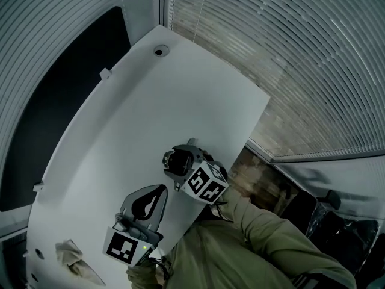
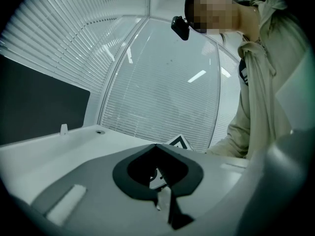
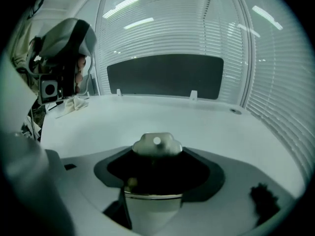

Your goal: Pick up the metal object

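The metal object (image 1: 175, 161) is a small round cup with a flat tab handle (image 3: 156, 142) that has a hole in it. It sits between the jaws of my right gripper (image 1: 180, 165), which is shut on its sides, near the table's right edge. In the right gripper view the cup's rim (image 3: 153, 195) fills the gap between the jaws of the gripper (image 3: 153, 181). I cannot tell whether the cup is off the table. My left gripper (image 1: 147, 205) is nearer the front, close beside the right one, jaws together and empty (image 2: 158, 181).
The white table (image 1: 144, 101) runs from front left to back right, with a cable hole (image 1: 159, 51) at its far end. A crumpled cloth (image 1: 71, 256) lies at the front left. A dark panel (image 1: 60, 113) and window blinds (image 1: 289, 53) border the table.
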Available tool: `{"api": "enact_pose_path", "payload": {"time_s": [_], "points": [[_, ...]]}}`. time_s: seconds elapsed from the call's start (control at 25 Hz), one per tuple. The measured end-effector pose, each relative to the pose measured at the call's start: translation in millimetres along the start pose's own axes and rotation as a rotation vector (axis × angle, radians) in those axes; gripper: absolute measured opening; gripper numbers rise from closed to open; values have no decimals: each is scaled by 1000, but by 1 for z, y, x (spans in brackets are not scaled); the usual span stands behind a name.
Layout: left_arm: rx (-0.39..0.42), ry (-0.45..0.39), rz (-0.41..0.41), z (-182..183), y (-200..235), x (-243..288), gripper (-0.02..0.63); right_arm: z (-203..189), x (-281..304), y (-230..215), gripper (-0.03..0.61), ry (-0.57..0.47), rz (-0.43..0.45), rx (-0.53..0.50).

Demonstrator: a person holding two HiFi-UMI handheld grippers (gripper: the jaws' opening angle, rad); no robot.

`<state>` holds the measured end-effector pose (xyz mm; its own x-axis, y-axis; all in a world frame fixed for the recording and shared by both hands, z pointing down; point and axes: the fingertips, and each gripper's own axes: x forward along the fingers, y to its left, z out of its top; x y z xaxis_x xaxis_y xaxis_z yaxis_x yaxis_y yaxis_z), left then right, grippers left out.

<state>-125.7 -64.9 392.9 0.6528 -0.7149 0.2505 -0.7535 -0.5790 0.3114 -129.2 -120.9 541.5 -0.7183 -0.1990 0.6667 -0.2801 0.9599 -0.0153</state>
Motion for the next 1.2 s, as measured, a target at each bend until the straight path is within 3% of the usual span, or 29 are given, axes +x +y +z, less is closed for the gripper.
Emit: {"api": "enact_pose_path", "payload": {"time_s": [0.24,0.36,0.52,0.64,0.84,1.04,1.2], "points": [[37,-19,-41,3,-23,-11,6,15,-46,6,301,-81,-76,15],[80,-69,-69,9,-36,-18,6,18,-73,16,301,-125,-111,33],[84,-27,-80,0,-52,-28,6,25,-110,32,301,-221,-142,94],[135,-56,-86,2,-65,-36,6,29,-138,46,301,-281,-156,105],[145,-55,-88,4,-101,-48,6,36,-190,76,301,-363,-169,62],[224,-134,-70,3,-144,-60,6,38,-240,113,301,-444,-175,-11],[235,-133,-52,-10,-189,-70,6,29,-280,146,301,-501,-173,-34]]}}
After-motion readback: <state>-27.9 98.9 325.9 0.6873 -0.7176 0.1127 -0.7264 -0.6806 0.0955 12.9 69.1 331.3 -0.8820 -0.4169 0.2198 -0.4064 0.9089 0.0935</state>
